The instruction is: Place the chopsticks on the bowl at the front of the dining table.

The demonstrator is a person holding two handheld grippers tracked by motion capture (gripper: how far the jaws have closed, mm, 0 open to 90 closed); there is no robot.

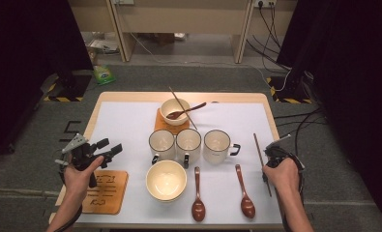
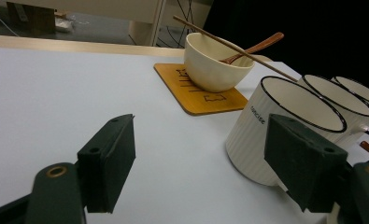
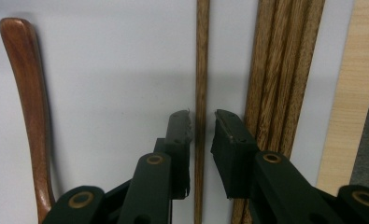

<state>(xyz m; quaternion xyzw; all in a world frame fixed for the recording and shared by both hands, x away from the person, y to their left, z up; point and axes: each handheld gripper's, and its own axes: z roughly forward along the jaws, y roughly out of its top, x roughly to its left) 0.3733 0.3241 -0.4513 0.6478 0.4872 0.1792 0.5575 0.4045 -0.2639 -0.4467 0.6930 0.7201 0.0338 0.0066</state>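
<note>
Near right table edge [image 1: 274,126] — right tool [image 3: 202,122] straddles chopstick [image 3: 201,70].

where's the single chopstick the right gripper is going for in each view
High view: the chopstick lies at the table's right edge, ahead of the right gripper.
Left gripper view: not in it.
Right gripper view: centre, upright, between the open jaws.
Shared landmark: the right-hand spoon, at far left in the right gripper view.

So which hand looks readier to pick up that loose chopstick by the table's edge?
The right. Its gripper already straddles the single chopstick, jaws a little apart on either side of it. The left gripper is wide open across the table, near the mugs.
</note>
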